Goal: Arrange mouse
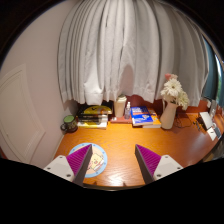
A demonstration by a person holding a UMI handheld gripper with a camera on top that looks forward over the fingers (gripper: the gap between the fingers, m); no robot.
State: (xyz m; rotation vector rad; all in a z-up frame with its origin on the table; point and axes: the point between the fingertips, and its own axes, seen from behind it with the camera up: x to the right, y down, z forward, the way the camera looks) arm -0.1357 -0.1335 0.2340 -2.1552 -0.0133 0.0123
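Gripper view is filled first by white curtains (110,45) hung behind a wooden desk (125,140), whose surface is seen from above and a little back. Along the desk's far edge, against the curtain, a row of things is kept out of the working area: a stack of books (95,117), a small box (120,107), a blue book (144,118) and a vase of flowers (170,103) toward the far right corner. A round mat (93,163) is laid near the front edge, seemingly as the mouse's place. No mouse can be made out anywhere; it may be hidden or outside what is shown. The gripper (114,160) is held level above the front edge, fingers spread wide apart with nothing between them, apparently ready for a search.
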